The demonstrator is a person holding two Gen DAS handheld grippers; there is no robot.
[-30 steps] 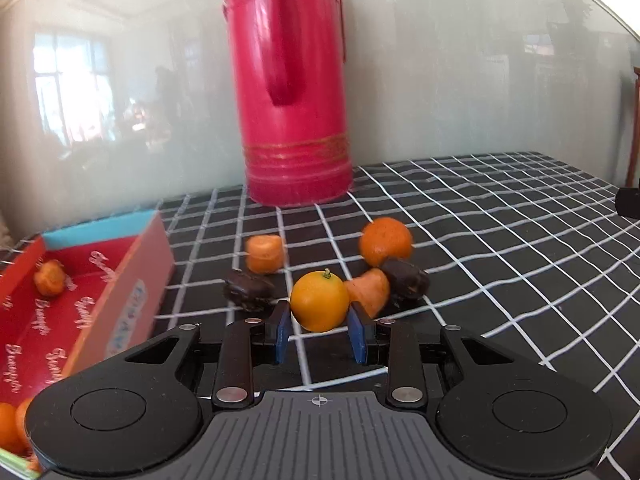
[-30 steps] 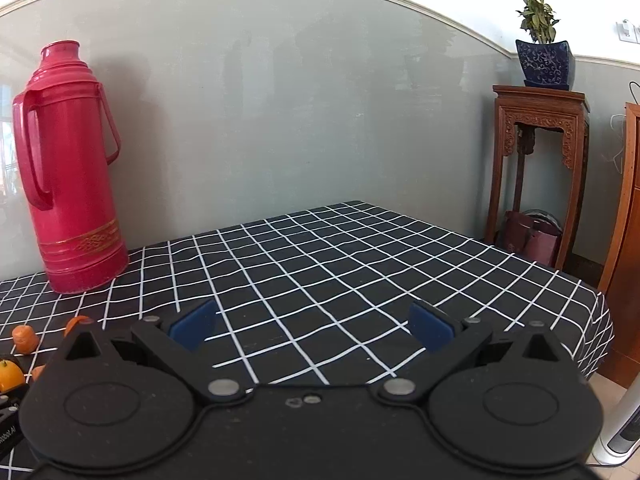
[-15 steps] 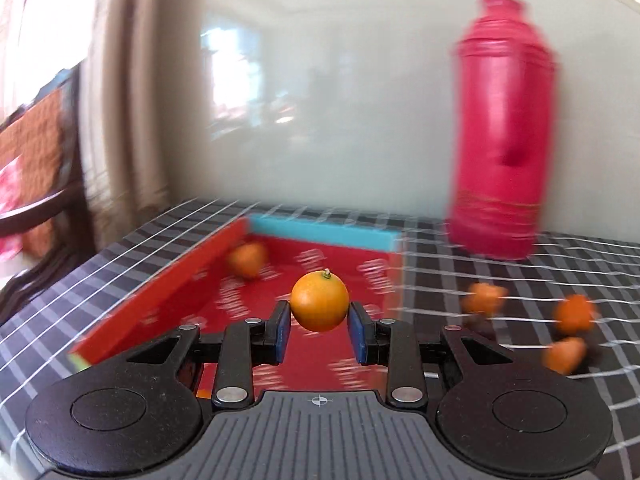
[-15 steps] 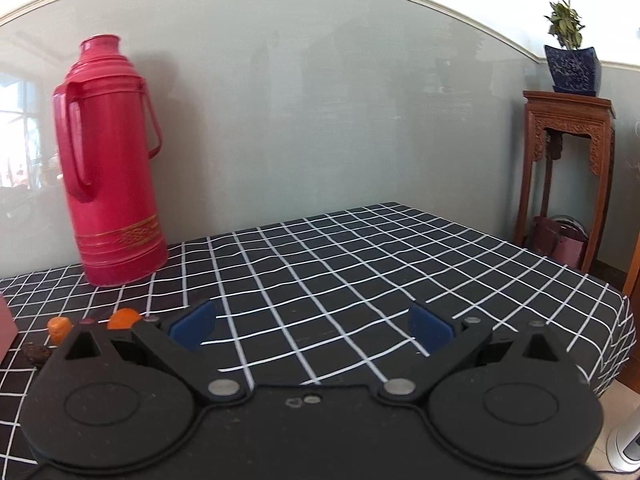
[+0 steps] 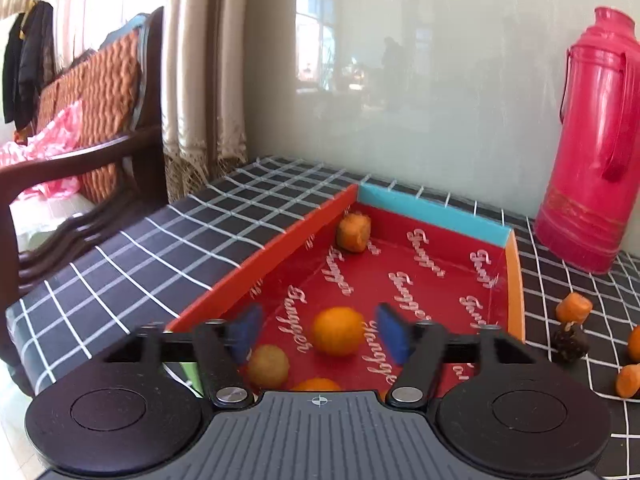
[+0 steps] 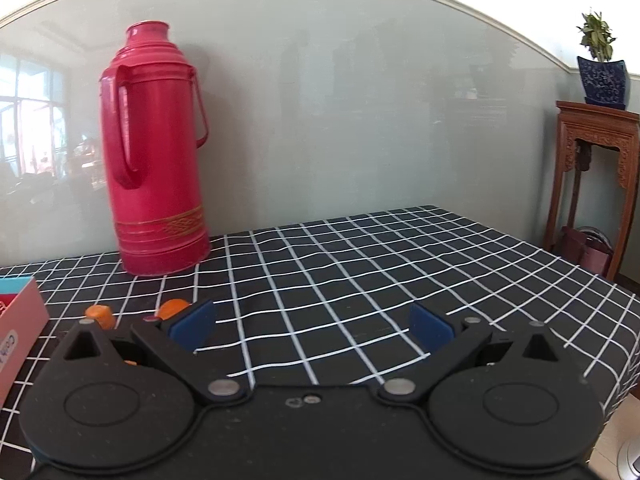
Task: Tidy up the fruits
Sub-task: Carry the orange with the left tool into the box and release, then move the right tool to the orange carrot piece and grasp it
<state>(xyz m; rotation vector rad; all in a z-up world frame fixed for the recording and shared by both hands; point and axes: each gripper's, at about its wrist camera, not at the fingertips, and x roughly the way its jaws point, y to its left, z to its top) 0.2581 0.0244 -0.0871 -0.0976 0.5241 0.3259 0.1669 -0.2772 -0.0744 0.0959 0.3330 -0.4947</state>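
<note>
An orange [image 5: 338,336] sits between the blue pads of the left gripper [image 5: 320,334] just as its jaws are opening, the pads clear of the fruit on both sides; the orange is slightly blurred above the red floor of the box [image 5: 280,240], so whether it rests there or is dropping cannot be told. Three more pieces already lie in the box: a pale fruit [image 5: 268,366] near the left pad, an orange top [image 5: 316,385] peeping over the gripper body, and a rough orange chunk [image 5: 353,232] in the far left corner under the blue end wall. Judged from this, the sorting is partly done, with this orange counting as delivered once it settles.

Work remains to the right of the box. On the checked counter [image 5: 140,236] lie an orange piece [image 5: 574,308], a dark lump [image 5: 570,344] just below it, another orange piece [image 5: 629,380] nearer the camera and a sliver of one more [image 5: 635,343] at the frame's edge. A red thermos [image 5: 592,140] stands far right against the wall.

The right gripper [image 6: 312,326] hangs wide and empty over the counter, holding nothing, with two orange pieces [image 6: 100,314] [image 6: 173,308] just beyond its left pad. Those loose pieces look like the next pickups.
</note>
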